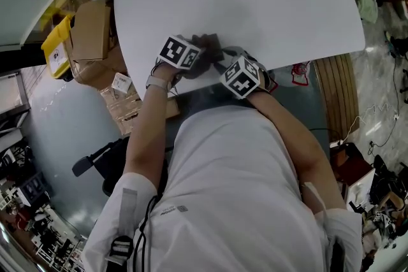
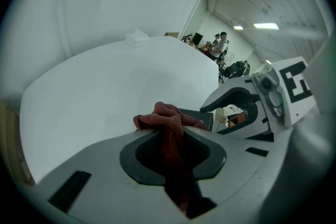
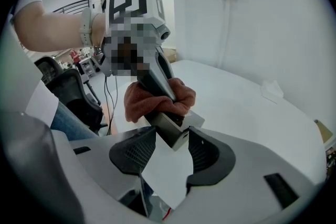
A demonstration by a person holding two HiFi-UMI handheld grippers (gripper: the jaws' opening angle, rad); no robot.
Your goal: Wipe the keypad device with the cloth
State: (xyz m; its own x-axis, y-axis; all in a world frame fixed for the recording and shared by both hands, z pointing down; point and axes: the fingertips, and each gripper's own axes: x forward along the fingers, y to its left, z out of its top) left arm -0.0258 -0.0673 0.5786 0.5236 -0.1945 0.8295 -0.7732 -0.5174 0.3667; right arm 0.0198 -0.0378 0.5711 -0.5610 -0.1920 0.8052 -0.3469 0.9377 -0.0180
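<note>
Now — left gripper [image 2: 170, 136] clamps red cloth [image 2: 168, 115] | right gripper [image 3: 169, 145] grips keypad device [image 3: 167, 124]; cloth touching it, over white table [image 2: 94, 86].

table [image 1: 255, 3]: far half open | far edge: small white lump [image 2: 136, 38], maybe tissue | left: cardboard boxes [image 1: 91, 28]

White T-shirt [image 1: 223, 181], pale wristband [image 1: 155, 82], grey hand-held grippers [image 2: 169, 132] [image 3: 173, 136], black-and-white marker cubes [image 1: 179, 52] [image 1: 241, 78]

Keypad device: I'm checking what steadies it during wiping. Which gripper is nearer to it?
Right. The right gripper clamps the keypad device between its jaws; the left gripper holds the cloth against its top.
</note>
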